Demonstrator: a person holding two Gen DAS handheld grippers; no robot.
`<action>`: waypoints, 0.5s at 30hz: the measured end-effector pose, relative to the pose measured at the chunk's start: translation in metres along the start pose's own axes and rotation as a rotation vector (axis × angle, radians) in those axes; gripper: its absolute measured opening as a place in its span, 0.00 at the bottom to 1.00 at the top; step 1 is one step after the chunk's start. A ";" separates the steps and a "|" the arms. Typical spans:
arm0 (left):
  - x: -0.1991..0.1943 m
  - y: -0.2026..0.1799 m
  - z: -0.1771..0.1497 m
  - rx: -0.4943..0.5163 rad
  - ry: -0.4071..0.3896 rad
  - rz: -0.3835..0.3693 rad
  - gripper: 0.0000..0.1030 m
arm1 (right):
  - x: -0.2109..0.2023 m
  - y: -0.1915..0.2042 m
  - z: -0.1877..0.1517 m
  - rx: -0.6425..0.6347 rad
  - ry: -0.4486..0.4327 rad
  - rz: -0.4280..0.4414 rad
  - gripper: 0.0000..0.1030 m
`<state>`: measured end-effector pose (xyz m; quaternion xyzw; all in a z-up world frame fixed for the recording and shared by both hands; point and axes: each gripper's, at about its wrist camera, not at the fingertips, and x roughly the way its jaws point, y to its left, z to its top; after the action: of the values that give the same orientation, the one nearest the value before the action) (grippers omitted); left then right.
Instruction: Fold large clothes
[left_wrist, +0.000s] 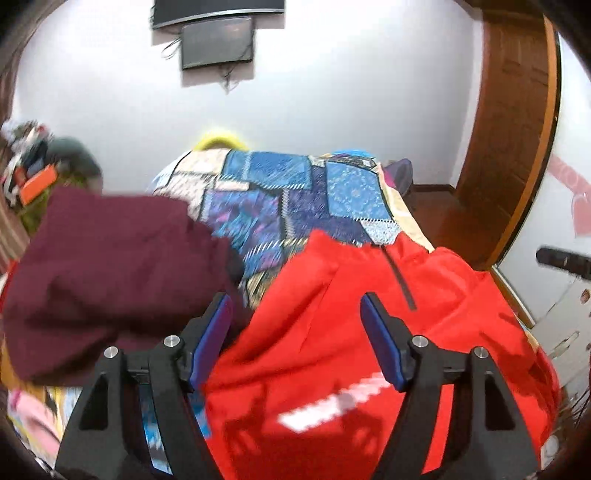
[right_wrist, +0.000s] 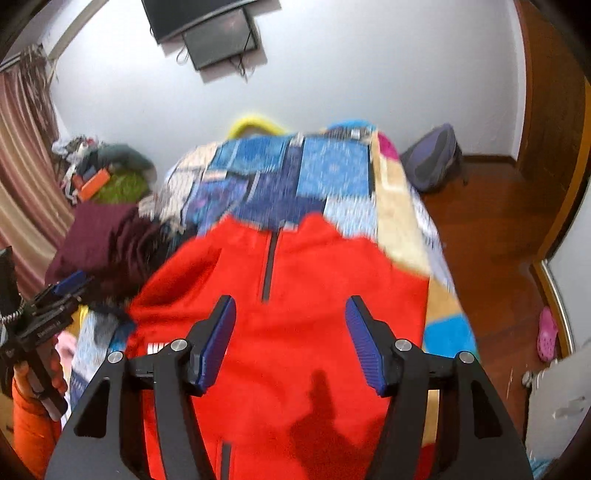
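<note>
Both of your grippers hang above the cloth with nothing in them: the left gripper (left_wrist: 297, 306) has its blue pads spread apart over bare fabric, and the right gripper (right_wrist: 290, 308) is likewise parted and empty. Under them, the bright red zip-neck fleece top (right_wrist: 295, 332) lies spread on the blue patchwork bedspread (right_wrist: 288, 177), collar at the far end with the short dark zip (right_wrist: 269, 266) running toward you. It looks laid out and ready for a fold, so choose matching edges on each side and pinch a single layer. Keep clear of the crumpled maroon garment (left_wrist: 110, 266) at the left. Fold toward the far collar evenly, keeping the zip centred.
</note>
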<state>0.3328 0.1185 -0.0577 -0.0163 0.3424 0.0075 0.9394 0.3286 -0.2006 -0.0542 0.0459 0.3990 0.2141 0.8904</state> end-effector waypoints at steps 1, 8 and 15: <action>0.008 -0.003 0.006 0.011 0.002 -0.007 0.69 | 0.001 -0.001 0.005 0.007 -0.013 -0.004 0.56; 0.088 -0.012 0.046 -0.060 0.082 -0.102 0.69 | 0.052 -0.020 0.054 0.085 -0.038 -0.011 0.56; 0.175 -0.015 0.052 -0.093 0.226 -0.127 0.69 | 0.135 -0.037 0.074 0.114 0.050 -0.042 0.56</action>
<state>0.5000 0.1054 -0.1303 -0.0821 0.4437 -0.0381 0.8916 0.4748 -0.1705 -0.1068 0.0831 0.4334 0.1733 0.8805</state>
